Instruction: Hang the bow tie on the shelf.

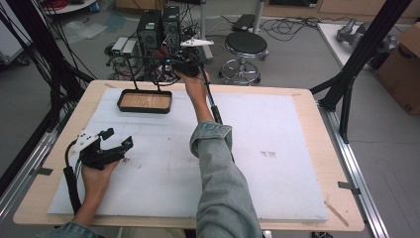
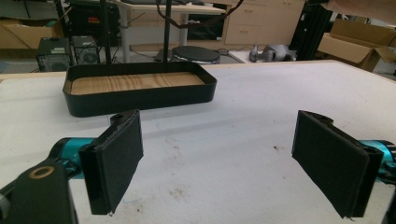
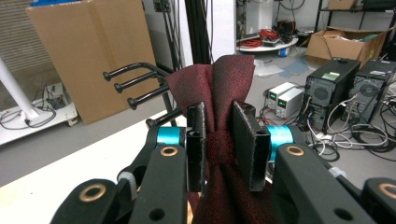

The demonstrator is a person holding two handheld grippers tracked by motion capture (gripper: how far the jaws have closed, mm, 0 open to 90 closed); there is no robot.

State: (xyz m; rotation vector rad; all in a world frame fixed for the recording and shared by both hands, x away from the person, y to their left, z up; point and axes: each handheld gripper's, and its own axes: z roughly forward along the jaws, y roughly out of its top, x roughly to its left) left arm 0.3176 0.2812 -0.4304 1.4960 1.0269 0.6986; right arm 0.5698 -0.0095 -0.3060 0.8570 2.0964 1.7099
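Observation:
My right gripper [image 3: 219, 142] is shut on a dark red cloth [image 3: 224, 84] that bunches between its jaws and fans out above them. In the high view this gripper [image 1: 184, 64] is held out past the table's far edge, near a black rack with horizontal pegs [image 3: 135, 84]. My left gripper [image 1: 116, 139] rests at the table's left side, jaws wide apart. Its black pads [image 2: 116, 158] have nothing between them. A black tray with a wooden bottom [image 1: 145, 101] sits at the far left of the white mat; it lies straight ahead in the left gripper view [image 2: 140, 88].
A white mat [image 1: 257, 148] covers the wooden table [image 1: 317, 114]. Behind the far edge stand computer towers [image 1: 158, 27], a black stool [image 1: 246, 44] and tangled cables. Black frame posts [image 1: 366, 44] rise at the right. A cardboard box [image 3: 88, 51] stands beyond the rack.

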